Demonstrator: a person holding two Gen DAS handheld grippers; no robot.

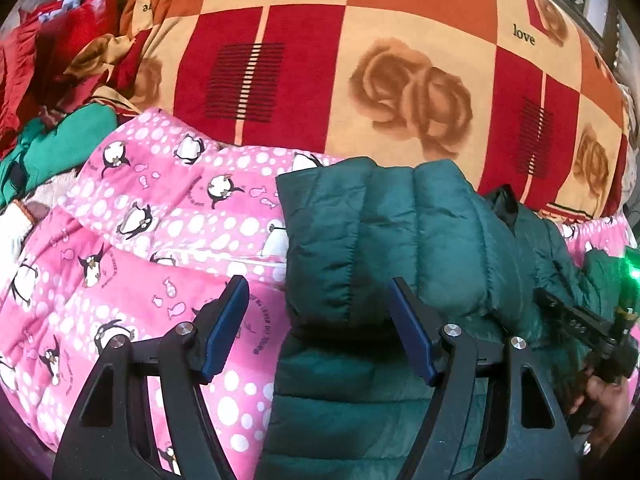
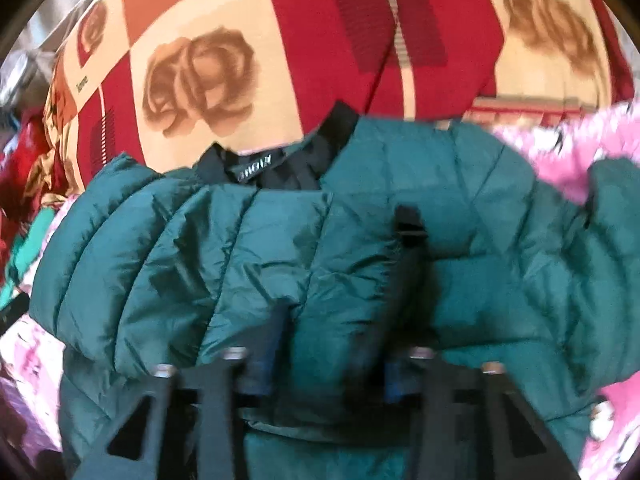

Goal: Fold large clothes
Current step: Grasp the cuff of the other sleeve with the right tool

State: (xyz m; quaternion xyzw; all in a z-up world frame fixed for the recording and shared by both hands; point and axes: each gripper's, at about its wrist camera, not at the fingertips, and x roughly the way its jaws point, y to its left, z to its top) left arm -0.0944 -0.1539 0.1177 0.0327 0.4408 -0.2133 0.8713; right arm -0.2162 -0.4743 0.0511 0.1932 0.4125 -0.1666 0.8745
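A dark green quilted puffer jacket (image 1: pixel 380 232) lies on a pink penguin-print quilt (image 1: pixel 160 216). Its black collar with a label (image 2: pixel 256 170) points toward the far side. My left gripper (image 1: pixel 318 330) hovers open over the jacket's left edge. Its left pad (image 1: pixel 224 328) is above the quilt and its right pad (image 1: pixel 412 332) is above the jacket. In the blurred right wrist view, my right gripper (image 2: pixel 340 300) is sunk into the jacket (image 2: pixel 200 248) below the collar, with a bulge of fabric pinched between its fingers. A hand (image 1: pixel 604 400) holds that gripper at the right edge.
A bedsheet (image 1: pixel 400 60) with red, orange and cream squares, roses and the word "love" stretches beyond the jacket. Red clothes (image 1: pixel 48 40) and a bright green garment (image 1: pixel 52 148) are heaped at the far left. Pink quilt (image 2: pixel 560 152) also shows to the right of the jacket.
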